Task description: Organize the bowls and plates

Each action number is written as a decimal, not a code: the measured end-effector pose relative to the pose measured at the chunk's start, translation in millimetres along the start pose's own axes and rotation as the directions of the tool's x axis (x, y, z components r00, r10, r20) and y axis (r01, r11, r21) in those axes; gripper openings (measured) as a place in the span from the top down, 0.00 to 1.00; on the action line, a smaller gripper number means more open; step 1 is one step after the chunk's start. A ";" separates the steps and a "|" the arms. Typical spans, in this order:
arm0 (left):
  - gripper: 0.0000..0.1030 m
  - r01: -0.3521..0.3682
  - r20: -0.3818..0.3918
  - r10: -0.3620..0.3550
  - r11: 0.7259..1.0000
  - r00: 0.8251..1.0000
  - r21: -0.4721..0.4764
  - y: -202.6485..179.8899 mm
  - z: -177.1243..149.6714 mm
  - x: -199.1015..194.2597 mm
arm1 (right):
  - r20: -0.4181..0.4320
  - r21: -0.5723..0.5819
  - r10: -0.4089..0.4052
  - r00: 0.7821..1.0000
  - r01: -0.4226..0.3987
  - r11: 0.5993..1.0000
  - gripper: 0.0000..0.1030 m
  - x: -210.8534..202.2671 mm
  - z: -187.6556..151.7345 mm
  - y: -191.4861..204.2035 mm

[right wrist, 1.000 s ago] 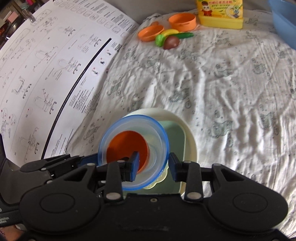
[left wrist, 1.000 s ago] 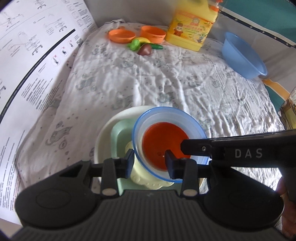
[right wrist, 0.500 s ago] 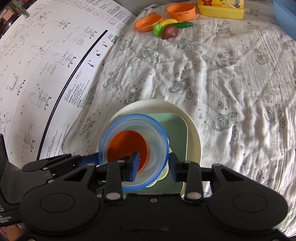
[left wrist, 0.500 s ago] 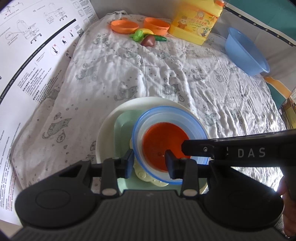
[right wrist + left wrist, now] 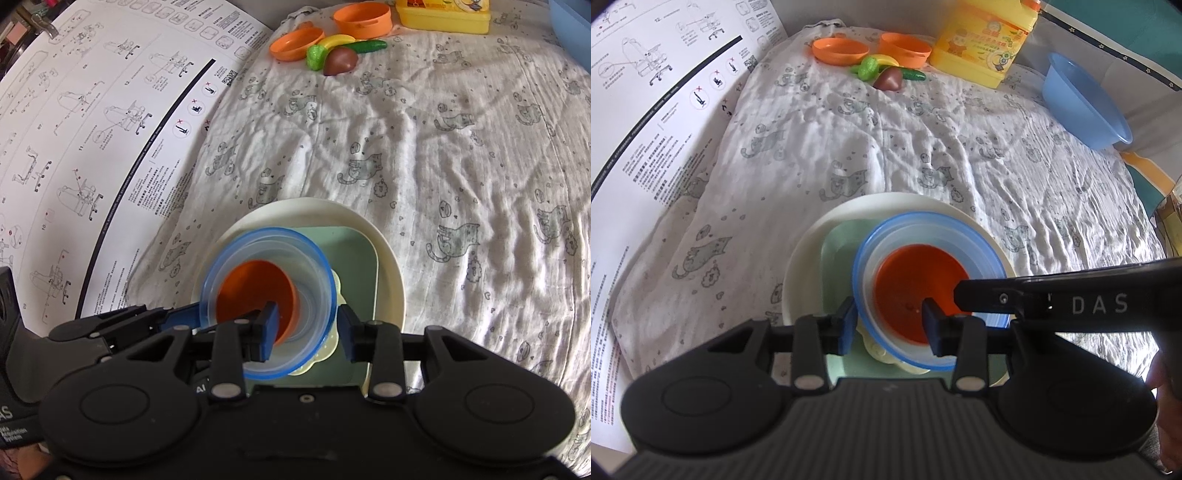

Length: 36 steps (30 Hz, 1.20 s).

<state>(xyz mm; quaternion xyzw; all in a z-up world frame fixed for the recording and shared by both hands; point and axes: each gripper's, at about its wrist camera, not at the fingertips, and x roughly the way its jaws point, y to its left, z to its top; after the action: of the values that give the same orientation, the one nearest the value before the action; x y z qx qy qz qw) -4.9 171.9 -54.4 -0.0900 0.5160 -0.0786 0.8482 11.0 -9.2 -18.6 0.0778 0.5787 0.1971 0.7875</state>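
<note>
A stack stands on the cat-print cloth: a cream round plate (image 5: 812, 254) (image 5: 388, 258), a pale green square plate (image 5: 838, 243) (image 5: 354, 254), a small yellow dish (image 5: 328, 354), and a clear blue-rimmed bowl (image 5: 871, 240) (image 5: 317, 258) with an orange bowl (image 5: 916, 291) (image 5: 251, 291) inside it. My left gripper (image 5: 888, 323) straddles the blue-rimmed bowl's near wall, one finger inside, one outside. My right gripper (image 5: 306, 330) straddles the same bowl's rim on its side. Whether either pinches the wall, I cannot tell.
At the far end lie an orange dish (image 5: 840, 50), an orange bowl (image 5: 905, 44), toy vegetables (image 5: 882, 72) and a yellow jug (image 5: 982, 40). A blue basin (image 5: 1082, 103) leans at the right. A printed instruction sheet (image 5: 646, 122) lies along the left.
Both grippers and the bowl pair have drawn back a little toward me; the stack and far objects sit lower and further out in the views. Jaw gaps look unchanged.
</note>
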 end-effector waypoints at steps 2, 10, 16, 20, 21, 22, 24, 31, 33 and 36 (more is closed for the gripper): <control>0.60 -0.007 0.009 0.007 1.000 1.000 0.011 -1.6 0.0 -1.8 | 0.008 -0.002 0.000 1.000 0.000 1.000 0.64 -2.4 -1.0 1.0; 0.04 -0.102 0.142 0.090 0.992 0.986 0.077 -12.5 -2.1 -26.5 | 0.112 -0.006 -0.013 0.994 0.014 1.000 0.22 -32.6 -5.5 -5.3; 0.00 -0.096 0.212 0.078 0.993 0.974 0.075 -15.0 -3.6 -49.8 | 0.211 0.003 0.003 0.977 -0.003 1.000 0.00 -66.5 -15.6 -18.8; 0.00 -0.088 0.259 0.062 0.992 0.964 0.089 -20.3 -9.1 -65.8 | 0.270 -0.006 0.006 0.963 -0.005 1.000 0.00 -86.9 -25.8 -25.1; 0.00 -0.088 0.271 0.059 0.991 0.961 0.096 -22.1 -11.5 -70.1 | 0.284 -0.014 0.006 0.959 -0.003 1.000 0.00 -91.7 -29.0 -26.1; 0.00 -0.090 0.281 0.058 0.991 0.958 0.103 -23.8 -13.7 -73.3 | 0.298 -0.022 0.004 0.955 0.003 1.000 0.00 -96.5 -32.8 -27.3; 0.00 -0.090 0.298 0.053 0.990 0.953 0.111 -26.8 -18.9 -79.7 | 0.326 -0.044 -0.008 0.945 0.024 0.999 0.00 -104.4 -40.3 -27.3; 0.00 -0.082 0.356 0.039 0.991 0.934 0.105 -30.0 -37.0 -99.5 | 0.385 -0.152 -0.067 0.920 0.136 0.979 0.00 -122.7 -70.4 -22.8; 0.00 -0.085 0.369 0.039 0.990 0.929 0.109 -30.6 -41.9 -103.7 | 0.390 -0.166 -0.082 0.917 0.158 0.973 0.00 -125.2 -77.2 -22.0; 0.00 -0.086 0.380 0.032 0.988 0.924 0.125 -31.3 -50.2 -108.2 | 0.403 -0.176 -0.109 0.908 0.194 0.965 0.00 -126.2 -87.8 -21.1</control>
<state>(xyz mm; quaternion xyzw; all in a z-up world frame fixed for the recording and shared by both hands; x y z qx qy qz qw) -100.1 162.4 23.5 -0.0282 0.3390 -0.0702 0.9377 -98.9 -88.2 57.3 -0.0143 0.3902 0.1759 0.9037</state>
